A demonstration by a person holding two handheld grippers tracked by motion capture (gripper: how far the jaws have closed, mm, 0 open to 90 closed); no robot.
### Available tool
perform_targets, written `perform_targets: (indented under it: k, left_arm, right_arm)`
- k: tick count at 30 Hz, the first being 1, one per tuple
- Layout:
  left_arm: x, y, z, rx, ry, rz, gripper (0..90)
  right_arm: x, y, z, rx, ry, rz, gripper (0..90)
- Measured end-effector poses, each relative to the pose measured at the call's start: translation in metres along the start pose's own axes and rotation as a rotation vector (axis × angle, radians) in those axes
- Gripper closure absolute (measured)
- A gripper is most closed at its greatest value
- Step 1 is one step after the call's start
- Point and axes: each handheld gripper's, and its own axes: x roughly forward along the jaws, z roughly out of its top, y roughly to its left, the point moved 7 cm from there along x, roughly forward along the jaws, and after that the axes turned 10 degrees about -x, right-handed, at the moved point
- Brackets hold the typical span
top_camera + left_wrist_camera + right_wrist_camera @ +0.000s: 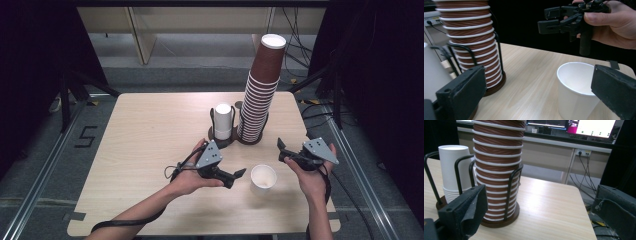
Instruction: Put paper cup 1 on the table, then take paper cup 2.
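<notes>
High view: my wooden tabletop (150, 130) carries a tall brown cup stack (260, 90) in its wire holder, a shorter white cup stack (223, 121) beside it, and one white paper cup (263, 179) standing upright between my left hand-held gripper (239, 175) and right hand-held gripper (281, 150), both spread wide, gripping nothing.

grey floor (45, 145) | dark curtains (30, 60) | lit monitors (596, 126)
</notes>
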Motion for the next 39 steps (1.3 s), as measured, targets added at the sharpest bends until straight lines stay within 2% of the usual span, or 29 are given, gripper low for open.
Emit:
perform_targets:
  k: [2,3,4,5,7,12,13,15,16,18,20,22,26,29,31,32,36,38,39]
  left_arm:
    - [-0.009,0.006,0.001,0.005,0.002,0.010,0.0]
    - [-0.013,0.009,0.002,0.002,-0.002,0.018,0.0]
    - [-0.017,0.013,0.003,-0.003,-0.009,0.026,0.0]
    - [-0.020,0.017,0.004,-0.010,-0.010,0.035,0.0]
    - [-0.025,0.025,0.006,-0.003,-0.013,0.053,0.0]
    - [-0.028,0.044,0.012,-0.010,-0.027,0.099,0.0]
    - [-0.028,0.047,0.014,-0.011,-0.033,0.108,0.0]
    - [-0.028,0.051,0.017,-0.025,-0.050,0.123,0.0]
    - [-0.029,0.053,0.018,-0.030,-0.056,0.127,0.0]
    - [-0.028,0.055,0.020,-0.040,-0.066,0.130,0.0]
    - [-0.027,0.056,0.022,-0.038,-0.066,0.135,0.0]
    - [-0.025,0.056,0.023,-0.032,-0.069,0.133,0.0]
    - [-0.019,0.058,0.029,-0.022,-0.082,0.132,0.0]
    - [-0.011,0.058,0.035,-0.015,-0.092,0.136,0.2]
    - [-0.005,0.058,0.040,-0.005,-0.103,0.137,0.3]
    - [-0.003,0.058,0.042,-0.005,-0.108,0.138,0.4]
    - [0.009,0.057,0.053,0.007,-0.138,0.140,2.3]
    - [0.015,0.056,0.059,0.020,-0.145,0.143,2.2]
    - [0.019,0.055,0.064,0.026,-0.147,0.138,2.2]
  right_arm:
    - [0.000,0.001,0.002,0.003,0.013,0.003,0.9]
    - [0.002,-0.001,0.004,-0.024,0.005,0.007,1.1]
    - [0.002,0.001,0.006,-0.012,0.005,0.014,1.1]
    - [0.002,0.001,0.008,-0.019,0.005,0.011,1.2]
    - [0.004,0.003,0.013,-0.016,0.001,0.023,1.3]
    - [0.008,0.006,0.031,-0.031,-0.021,0.040,1.4]
    - [0.009,0.008,0.033,-0.014,-0.009,0.041,1.4]
    - [0.011,0.008,0.039,-0.044,-0.019,0.046,1.4]
    - [0.012,0.009,0.041,-0.040,-0.020,0.045,1.5]
    - [0.013,0.011,0.044,-0.022,-0.011,0.051,1.6]
    - [0.015,0.010,0.049,-0.049,-0.025,0.049,1.7]
    - [0.016,0.012,0.052,-0.031,-0.017,0.063,1.8]
    - [0.016,0.009,0.065,-0.033,-0.032,0.062,1.9]
    - [0.018,0.007,0.078,-0.043,-0.051,0.065,2.2]
    - [0.020,0.007,0.086,-0.029,-0.054,0.072,2.3]
    - [0.021,0.006,0.090,-0.045,-0.061,0.064,2.6]
    - [0.022,0.007,0.104,-0.026,-0.078,0.078,3.4]
    - [0.023,0.008,0.113,-0.032,-0.089,0.075,3.5]
    - [0.024,0.007,0.118,-0.050,-0.093,0.073,3.6]
